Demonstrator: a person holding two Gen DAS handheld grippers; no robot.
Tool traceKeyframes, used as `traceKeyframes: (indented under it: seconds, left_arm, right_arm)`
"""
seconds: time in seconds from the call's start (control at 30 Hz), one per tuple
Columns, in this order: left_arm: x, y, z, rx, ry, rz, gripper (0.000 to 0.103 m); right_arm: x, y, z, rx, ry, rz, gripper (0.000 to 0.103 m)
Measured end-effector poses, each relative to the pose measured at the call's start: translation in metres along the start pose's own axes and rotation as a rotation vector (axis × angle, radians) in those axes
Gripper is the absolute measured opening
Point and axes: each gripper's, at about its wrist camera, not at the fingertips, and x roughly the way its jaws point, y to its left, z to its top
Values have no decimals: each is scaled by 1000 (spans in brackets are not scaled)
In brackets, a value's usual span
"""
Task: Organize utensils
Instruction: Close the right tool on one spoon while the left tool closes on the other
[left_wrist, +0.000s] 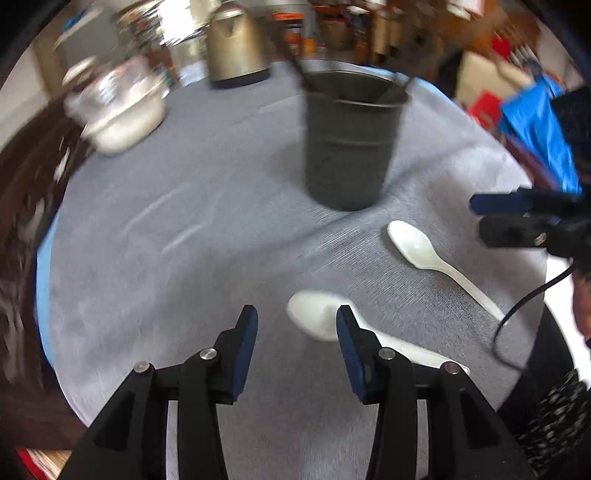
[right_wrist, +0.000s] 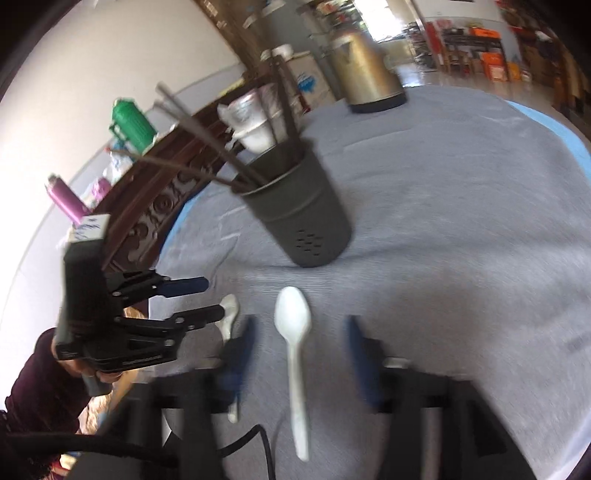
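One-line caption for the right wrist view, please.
Open right tongs straddle a white spoon lying before the dark utensil holder; left tongs hover near a second spoon.

In the left wrist view the grey cloth-covered table (left_wrist: 166, 229) lies bare from 9 to 12 o'clock. The dark grey cylindrical utensil holder (left_wrist: 347, 147) blocks 1 o'clock, two white plastic spoons (left_wrist: 410, 243) lie at 3, the brass-coloured kettle (left_wrist: 236, 40) and white bowl stack (left_wrist: 118, 107) crowd the far rim
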Motion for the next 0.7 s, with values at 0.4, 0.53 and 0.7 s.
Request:
traceKeyframes:
  seconds: [0.4, 0.53, 0.7]
  left_arm:
    - [-9, 44, -27, -494, 136, -252, 50]
    - [1, 40, -16, -550, 160, -227, 55]
    - [22, 27, 3, -562, 205, -164, 58]
  right_arm:
    - [78, 41, 19, -158, 230, -212, 36]
    - [71, 37, 16, -163, 205, -238, 32]
    - [45, 18, 14, -117, 135, -239, 32]
